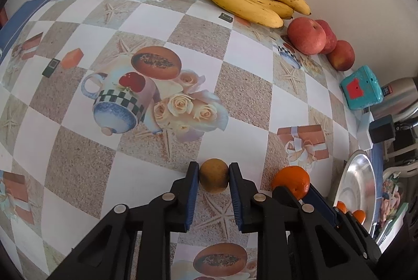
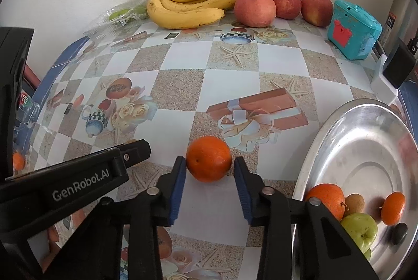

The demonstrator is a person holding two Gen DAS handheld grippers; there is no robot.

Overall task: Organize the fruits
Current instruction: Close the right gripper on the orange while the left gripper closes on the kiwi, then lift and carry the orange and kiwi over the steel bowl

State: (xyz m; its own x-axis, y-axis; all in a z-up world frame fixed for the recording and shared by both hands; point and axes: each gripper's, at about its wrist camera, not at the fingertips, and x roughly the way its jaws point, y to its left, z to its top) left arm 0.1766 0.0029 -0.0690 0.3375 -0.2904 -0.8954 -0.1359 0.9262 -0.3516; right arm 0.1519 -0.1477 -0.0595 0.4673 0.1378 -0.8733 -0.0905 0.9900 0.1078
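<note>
My left gripper [image 1: 214, 171] is shut on a small brown round fruit [image 1: 214, 175] resting on the patterned tablecloth. My right gripper [image 2: 209, 167] is open around an orange [image 2: 209, 158]; the left pad touches it, the right pad stands a little apart. The orange and the right gripper also show in the left wrist view [image 1: 291, 182]. A silver metal tray [image 2: 365, 139] at the right holds an orange, a mandarin, a brown fruit, green fruits and a dark one. Bananas [image 2: 188, 8] and three red apples [image 2: 254, 9] lie along the back wall.
A clear plastic box with green fruits [image 2: 122, 15] sits at the back left. A teal toy box [image 2: 352, 29], a white and black charger [image 2: 392, 71] and a steel flask [image 1: 399, 97] stand at the right. The table's blue edge [image 1: 39, 0] runs at the left.
</note>
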